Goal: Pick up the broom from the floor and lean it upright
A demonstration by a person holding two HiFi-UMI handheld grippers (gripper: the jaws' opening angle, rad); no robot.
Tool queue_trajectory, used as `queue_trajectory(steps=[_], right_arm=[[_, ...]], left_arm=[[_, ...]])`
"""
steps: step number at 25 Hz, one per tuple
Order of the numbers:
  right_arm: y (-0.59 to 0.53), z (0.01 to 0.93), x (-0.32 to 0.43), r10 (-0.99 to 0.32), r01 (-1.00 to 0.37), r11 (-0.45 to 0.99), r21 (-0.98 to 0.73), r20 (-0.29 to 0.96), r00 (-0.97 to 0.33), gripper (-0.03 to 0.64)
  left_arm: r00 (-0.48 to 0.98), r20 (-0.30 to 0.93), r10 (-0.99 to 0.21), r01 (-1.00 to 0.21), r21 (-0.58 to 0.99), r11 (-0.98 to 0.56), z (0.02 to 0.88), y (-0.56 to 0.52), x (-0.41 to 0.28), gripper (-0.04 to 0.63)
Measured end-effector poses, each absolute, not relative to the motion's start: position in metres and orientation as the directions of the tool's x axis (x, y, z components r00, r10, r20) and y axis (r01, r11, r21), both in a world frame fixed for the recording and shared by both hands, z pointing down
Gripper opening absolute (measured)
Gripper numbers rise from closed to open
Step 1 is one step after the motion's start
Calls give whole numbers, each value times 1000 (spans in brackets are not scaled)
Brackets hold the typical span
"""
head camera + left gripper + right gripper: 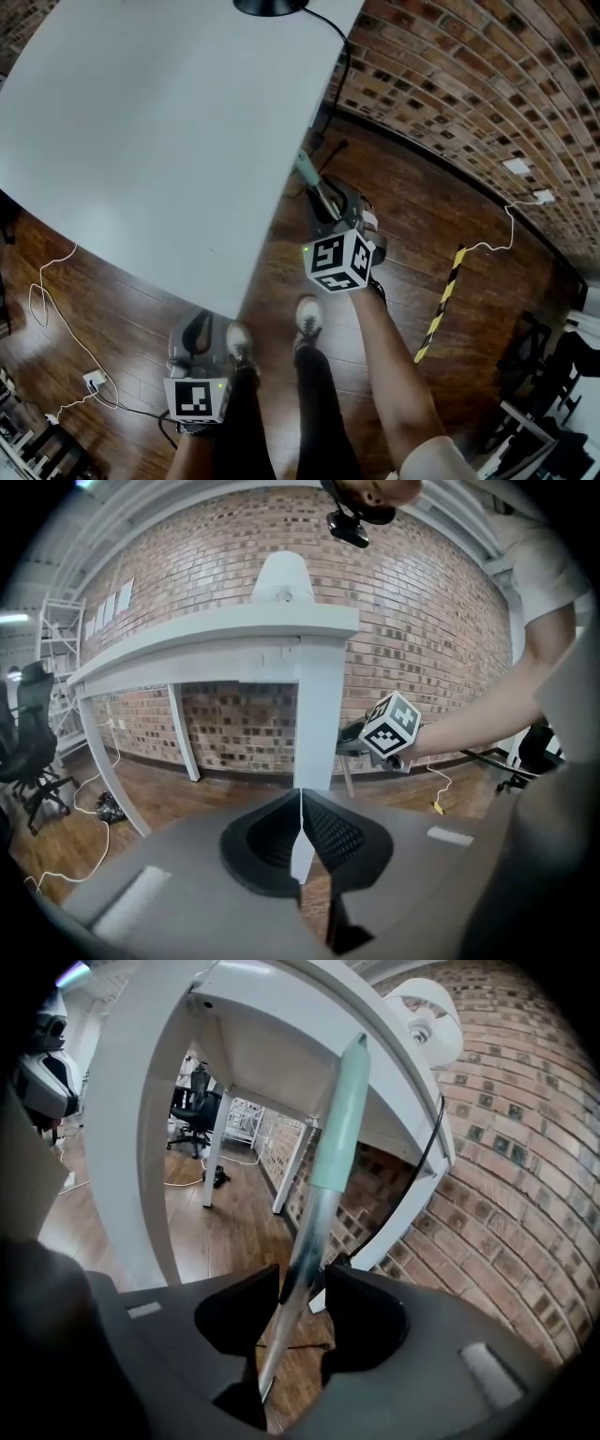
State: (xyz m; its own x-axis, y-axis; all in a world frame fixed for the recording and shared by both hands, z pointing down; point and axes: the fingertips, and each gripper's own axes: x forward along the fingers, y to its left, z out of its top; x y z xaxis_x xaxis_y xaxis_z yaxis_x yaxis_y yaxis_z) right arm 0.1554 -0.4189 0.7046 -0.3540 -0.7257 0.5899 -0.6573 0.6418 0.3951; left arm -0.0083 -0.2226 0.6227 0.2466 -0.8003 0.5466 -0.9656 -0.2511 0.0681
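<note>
The broom's handle (323, 1185) is a silver shaft with a mint-green top, and it stands steeply with its tip at the edge of the white table (281, 1016). My right gripper (302, 1283) is open around the shaft: the left jaw is against it, and a gap shows at the right jaw. From the head view, the green tip (312, 178) pokes out beyond my right gripper (333, 202) beside the table (141, 112). The broom's head is hidden. My left gripper (300, 808) is shut and empty, held low by the table corner (199, 337).
A brick wall (469, 84) runs behind the table. A black lamp base (270, 6) and its cable sit at the table's far edge. A yellow-black strip (441, 305) and white cables (56, 309) lie on the wooden floor. Office chairs (23, 752) stand to the left.
</note>
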Motion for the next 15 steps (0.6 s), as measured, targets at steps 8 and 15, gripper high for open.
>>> queue_trajectory(steps=[8,15], right_arm=[[-392,701,170,-727,-776,576,257,596,-342,190],[-328,661,212,-755,-869,458,185,598,-270,84]], left_arm=[[259,541,-800,-962,71,-263,620,-227,-16,8],[312,528,-790,-940,49,-338,591,-229,-23,8]])
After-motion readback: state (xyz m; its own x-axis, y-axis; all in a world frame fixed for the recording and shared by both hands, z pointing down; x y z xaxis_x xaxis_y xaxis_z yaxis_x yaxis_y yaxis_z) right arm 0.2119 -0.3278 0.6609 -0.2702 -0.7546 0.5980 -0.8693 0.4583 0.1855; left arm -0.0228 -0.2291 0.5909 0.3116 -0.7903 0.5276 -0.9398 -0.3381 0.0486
